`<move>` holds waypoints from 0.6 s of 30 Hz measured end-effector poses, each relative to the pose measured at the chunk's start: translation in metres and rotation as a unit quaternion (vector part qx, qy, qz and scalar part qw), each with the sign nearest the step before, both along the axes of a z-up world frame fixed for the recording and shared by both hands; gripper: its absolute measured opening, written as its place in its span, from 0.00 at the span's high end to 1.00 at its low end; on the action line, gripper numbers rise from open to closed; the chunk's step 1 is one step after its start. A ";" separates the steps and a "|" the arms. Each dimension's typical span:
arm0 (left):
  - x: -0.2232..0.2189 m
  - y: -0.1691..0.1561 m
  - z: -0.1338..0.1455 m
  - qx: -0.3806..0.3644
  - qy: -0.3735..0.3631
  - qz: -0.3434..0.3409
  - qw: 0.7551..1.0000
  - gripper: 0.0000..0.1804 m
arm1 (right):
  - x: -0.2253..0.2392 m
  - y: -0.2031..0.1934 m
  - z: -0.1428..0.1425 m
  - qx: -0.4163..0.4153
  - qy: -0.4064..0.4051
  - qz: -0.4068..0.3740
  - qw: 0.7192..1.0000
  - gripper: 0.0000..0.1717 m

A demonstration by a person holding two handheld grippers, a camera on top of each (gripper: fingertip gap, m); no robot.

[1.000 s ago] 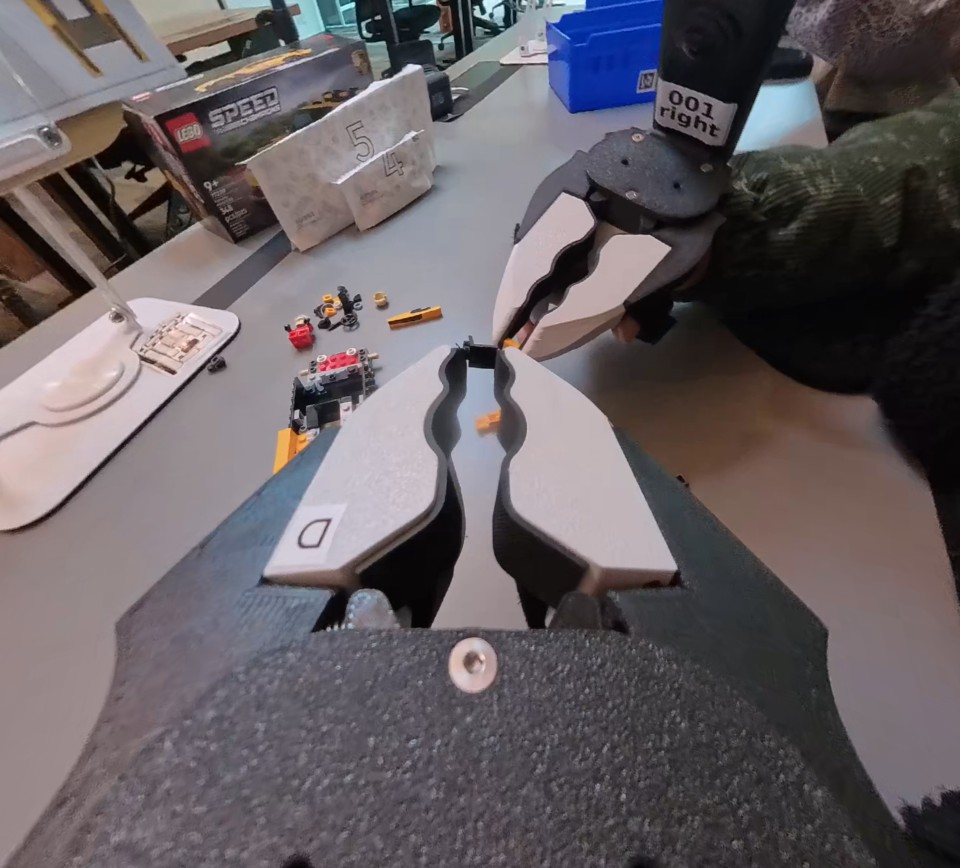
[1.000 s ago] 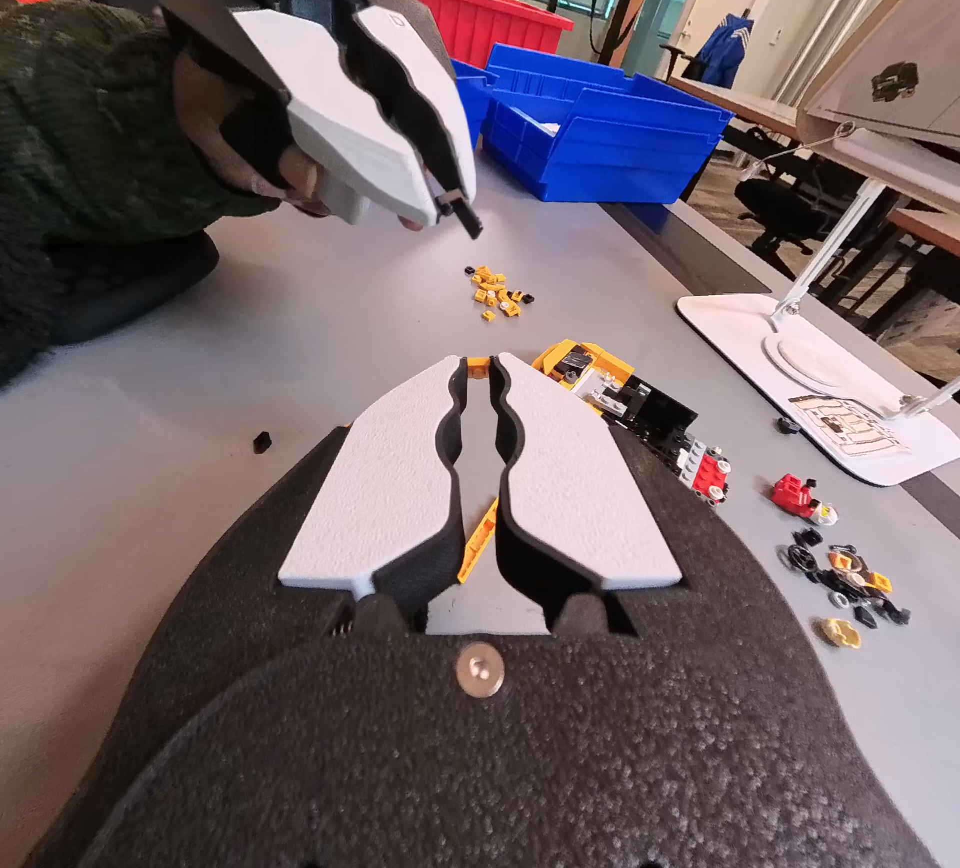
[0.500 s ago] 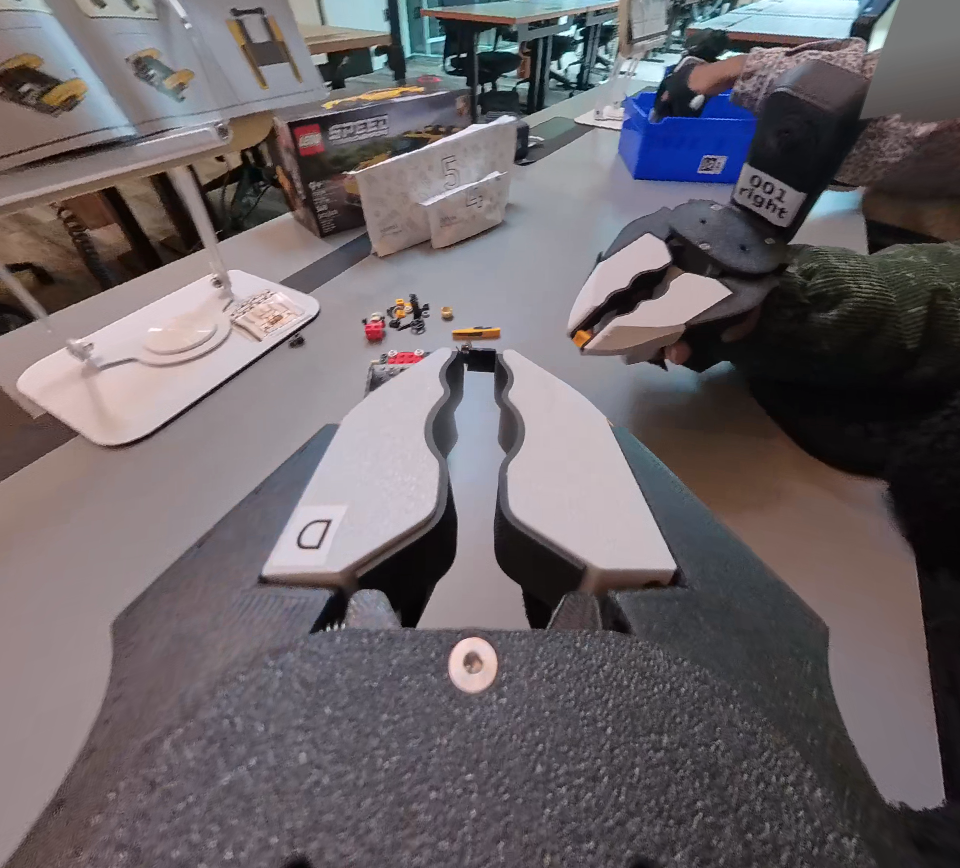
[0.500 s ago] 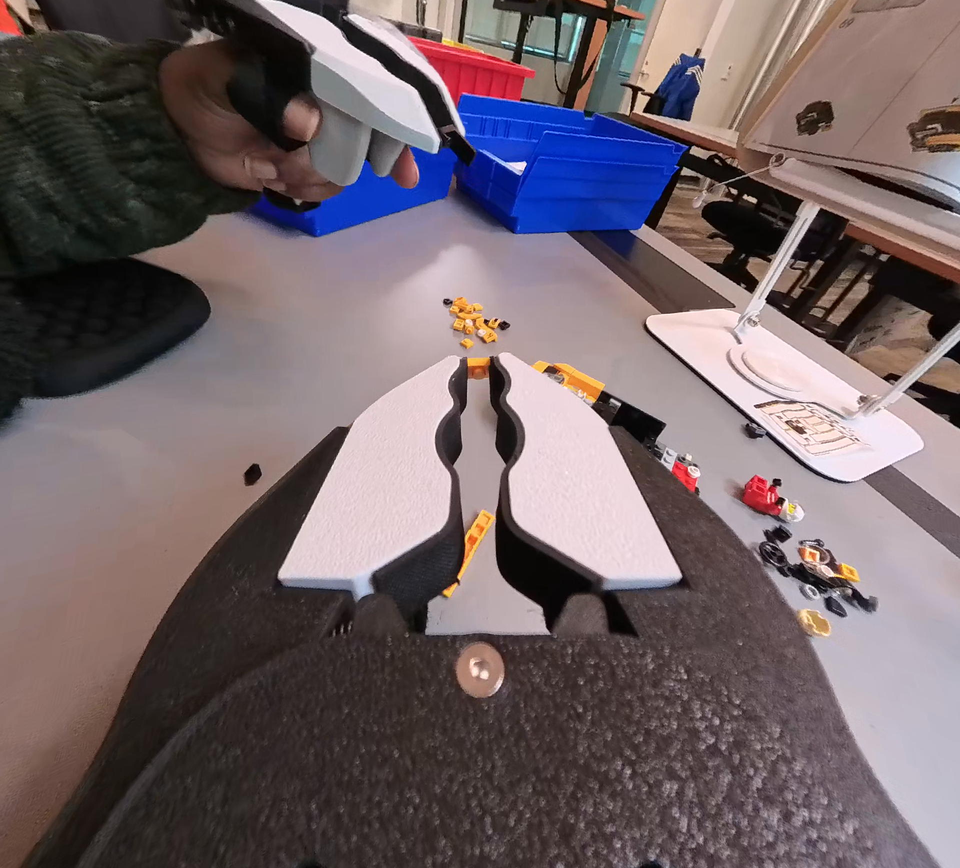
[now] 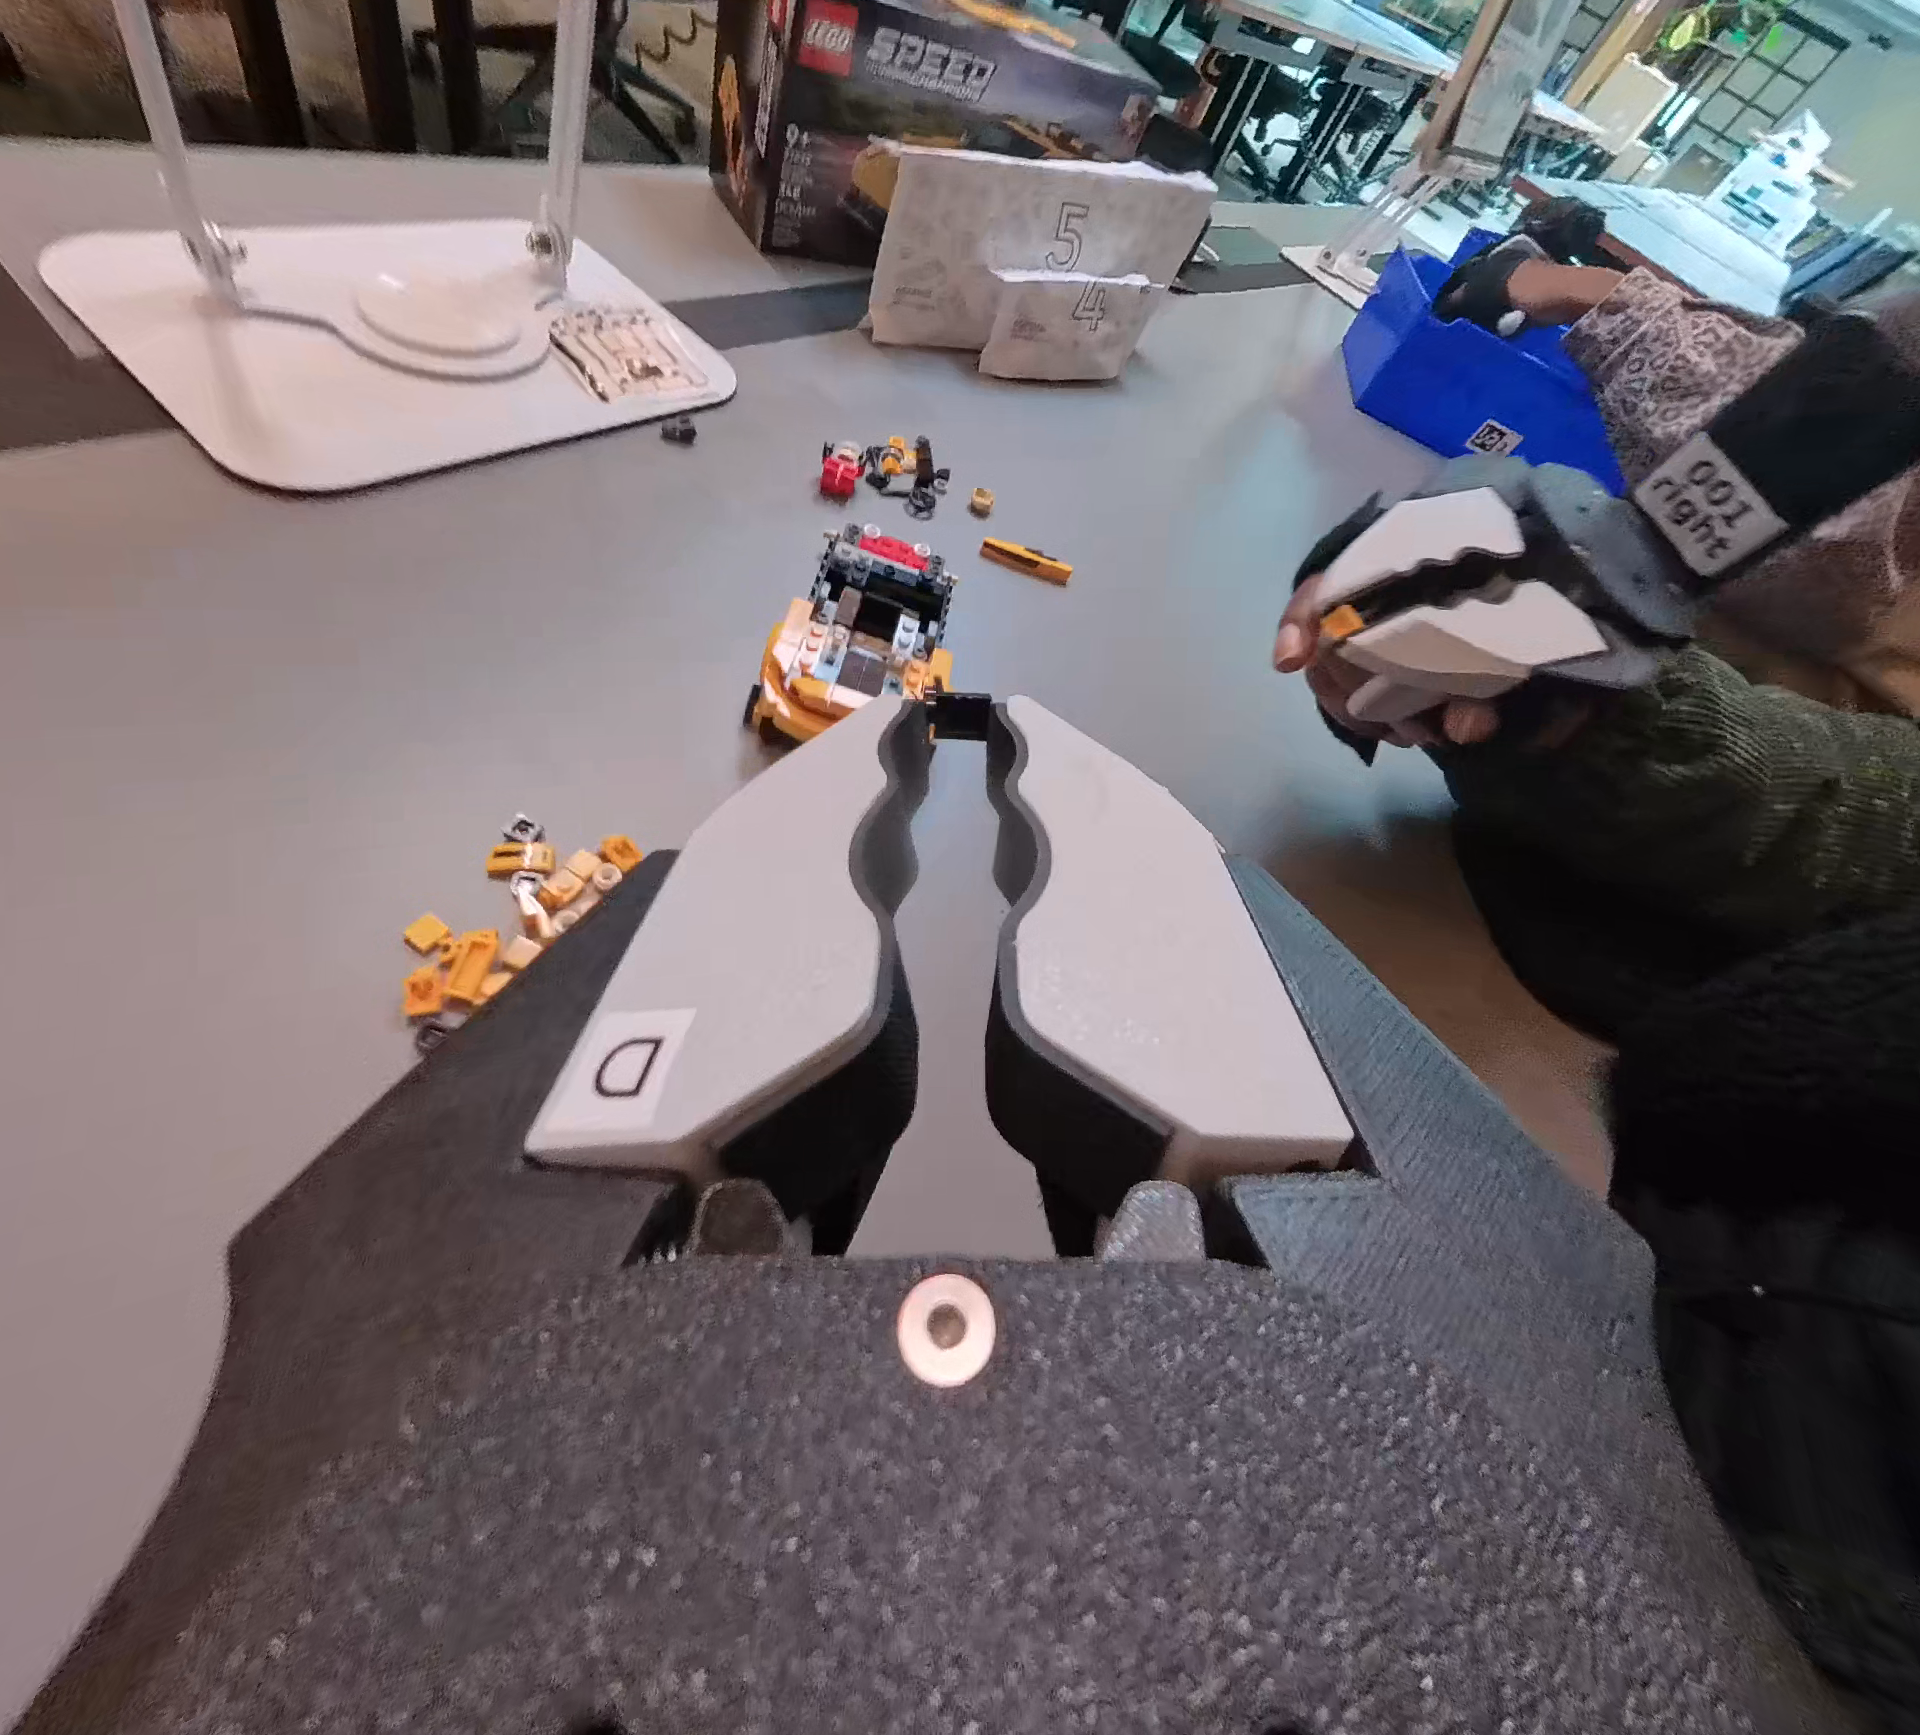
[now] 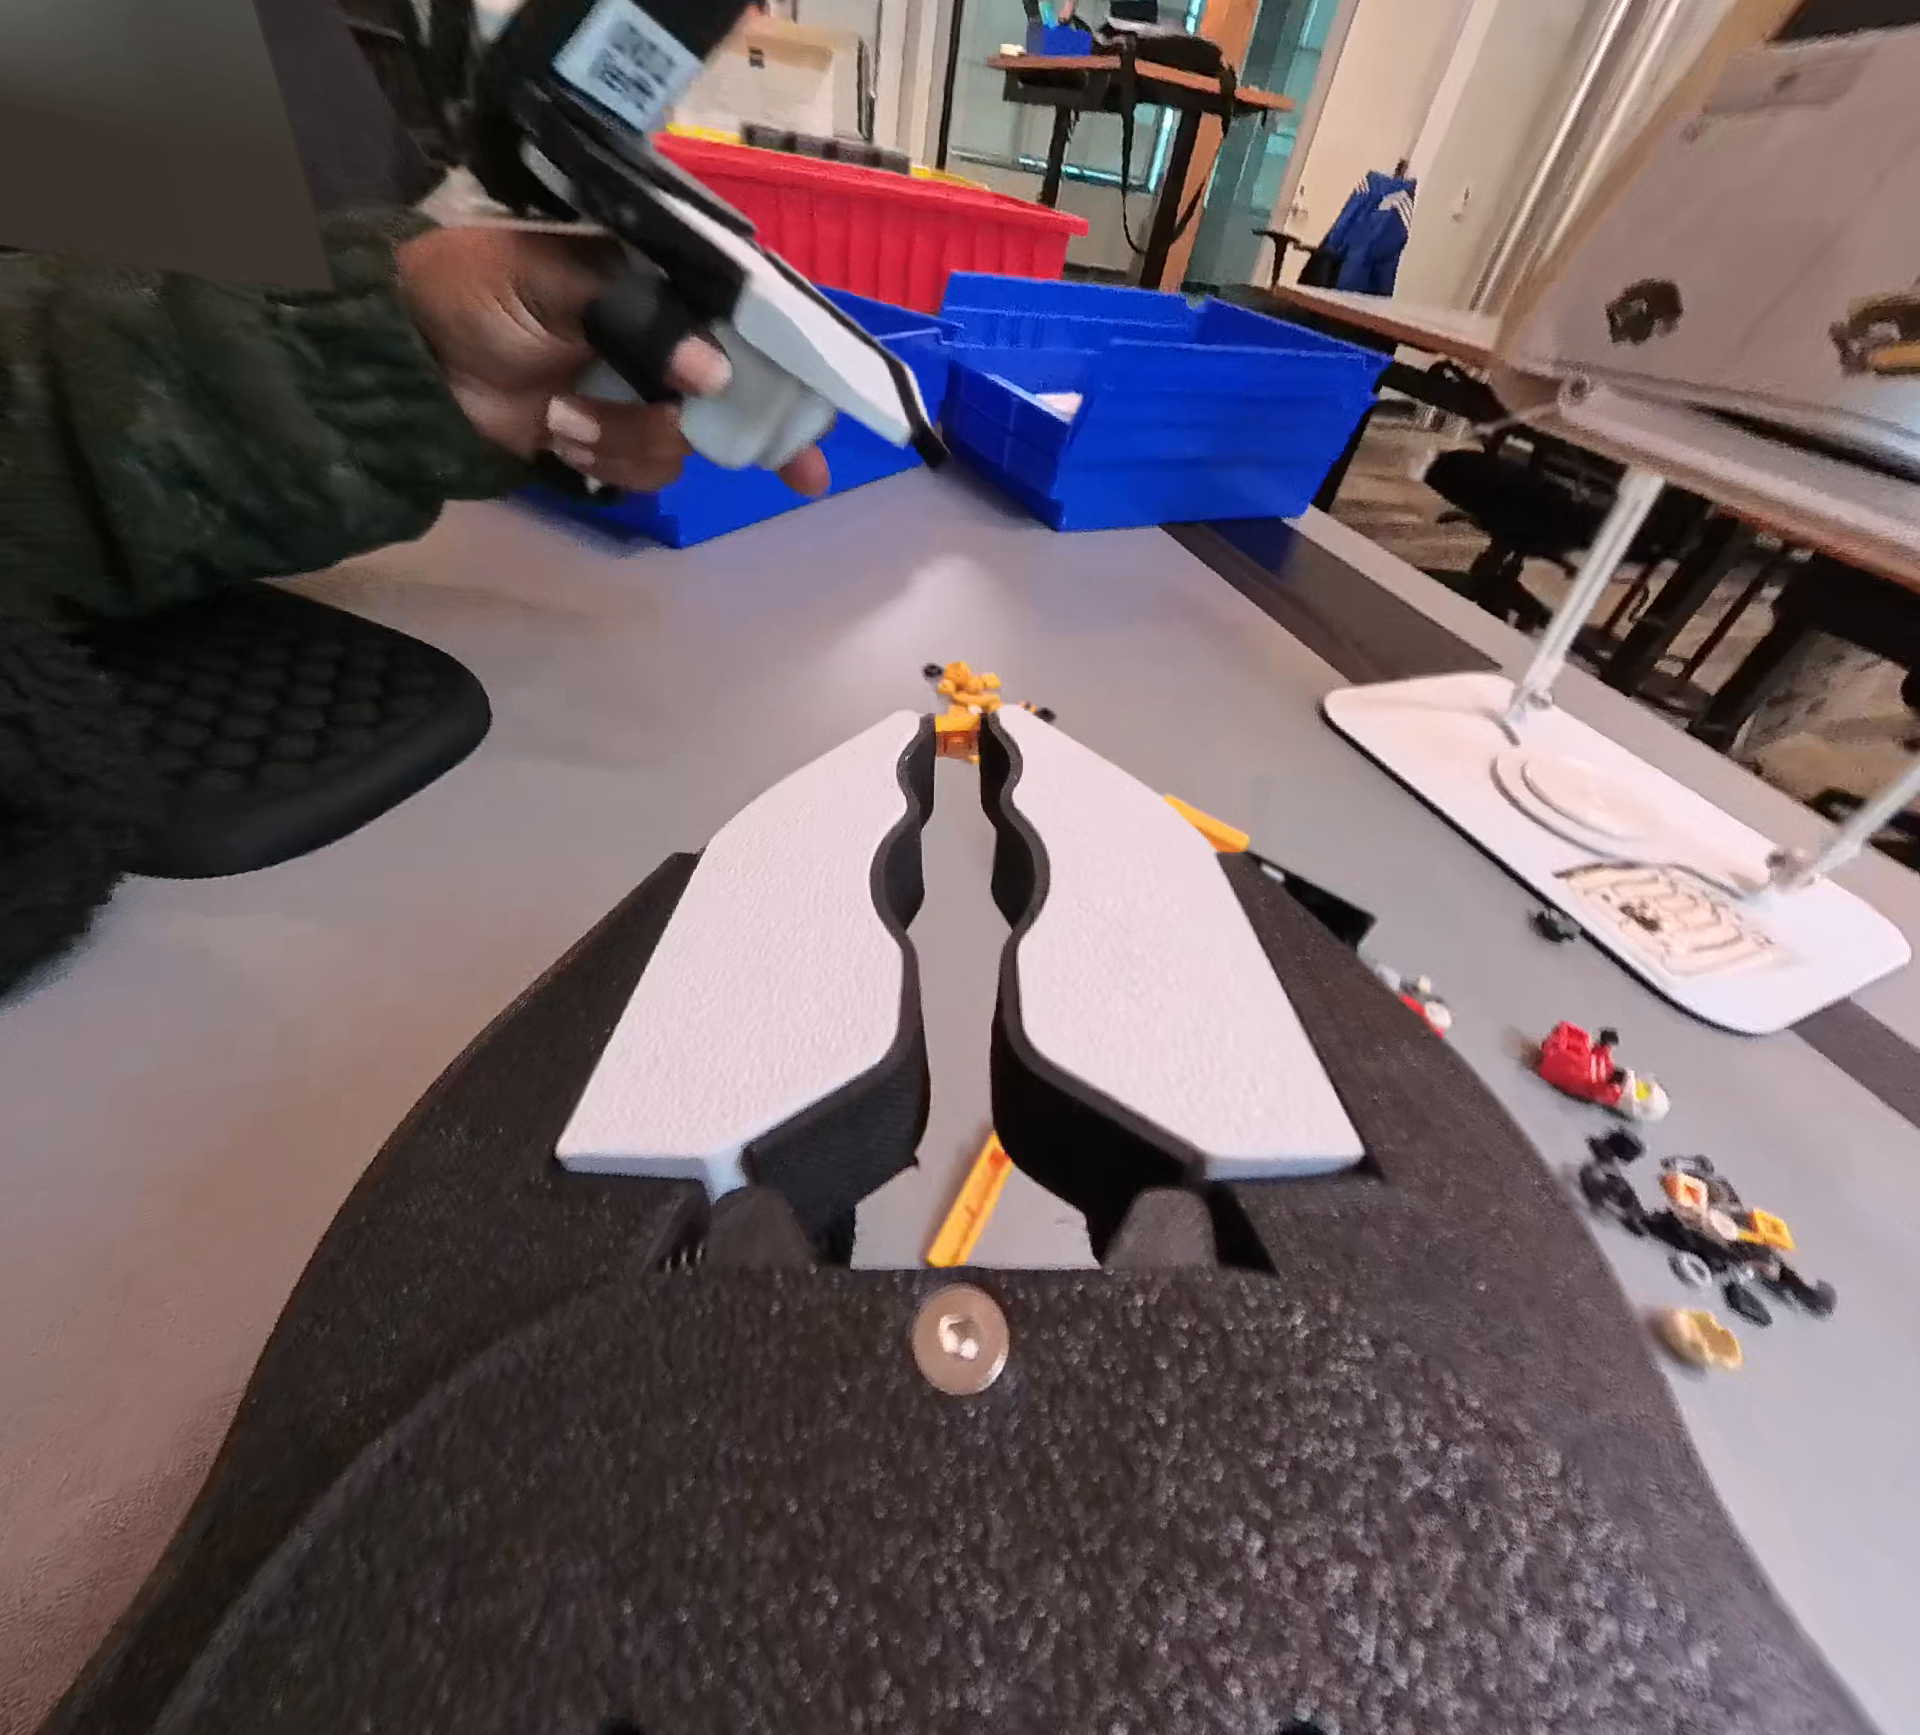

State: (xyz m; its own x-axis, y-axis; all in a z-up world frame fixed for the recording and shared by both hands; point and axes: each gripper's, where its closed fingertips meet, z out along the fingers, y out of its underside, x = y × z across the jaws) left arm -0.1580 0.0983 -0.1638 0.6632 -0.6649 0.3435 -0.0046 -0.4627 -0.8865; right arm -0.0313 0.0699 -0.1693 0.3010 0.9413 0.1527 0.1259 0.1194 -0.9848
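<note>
Two claws above grey table [image 5: 312, 698]: left gripper [image 5: 961, 717] pinches black brick [image 5: 958, 717] near toy car [image 5: 857, 636]; right gripper [image 6: 958, 735] pinches orange brick [image 6: 956, 738].

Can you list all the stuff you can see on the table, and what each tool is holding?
Toy brick car: one, yellow, black and red, half built, mid-table.
Loose small bricks: one pile, mostly yellow, near the left tool.
Small parts cluster: red, black and yellow bits, beyond the car.
Long yellow piece: one, right of the car.
Toy set box: one, dark, far side.
Paper bags: two, white, against the box.
White stand base: one, far left.
Blue bins: several, table's end.
Red bin: one, behind them.
Left tool: pinches a small black brick.
Right tool: pinches a small orange brick.
</note>
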 end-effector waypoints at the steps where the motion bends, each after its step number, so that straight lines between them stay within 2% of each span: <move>1: 0.000 0.003 -0.005 -0.009 -0.006 0.006 1.000 0.94 | -0.003 -0.005 0.003 0.010 -0.002 0.005 1.000 0.95; 4: -0.005 0.013 -0.020 -0.027 -0.002 0.030 0.999 0.94 | -0.011 -0.015 0.001 0.007 -0.015 0.015 1.000 0.95; 9: -0.006 0.016 -0.047 -0.044 0.042 0.026 0.998 0.94 | -0.029 -0.022 0.002 -0.072 -0.024 0.006 0.997 0.95; 13: 0.009 0.009 -0.047 -0.058 0.009 -0.007 0.998 0.94 | -0.061 -0.027 -0.007 -0.102 -0.069 -0.012 0.992 0.95; 18: 0.022 0.001 -0.036 -0.068 -0.051 -0.047 0.995 0.94 | -0.094 -0.030 -0.021 -0.167 -0.095 0.013 0.981 0.95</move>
State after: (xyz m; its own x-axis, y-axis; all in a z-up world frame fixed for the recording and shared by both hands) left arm -0.1363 0.0988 -0.1996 0.5578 -0.6650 0.4966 0.0331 -0.5801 -0.8139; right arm -0.1257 0.0401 -0.1900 0.2729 0.9552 -0.1148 0.3117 -0.2007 -0.9287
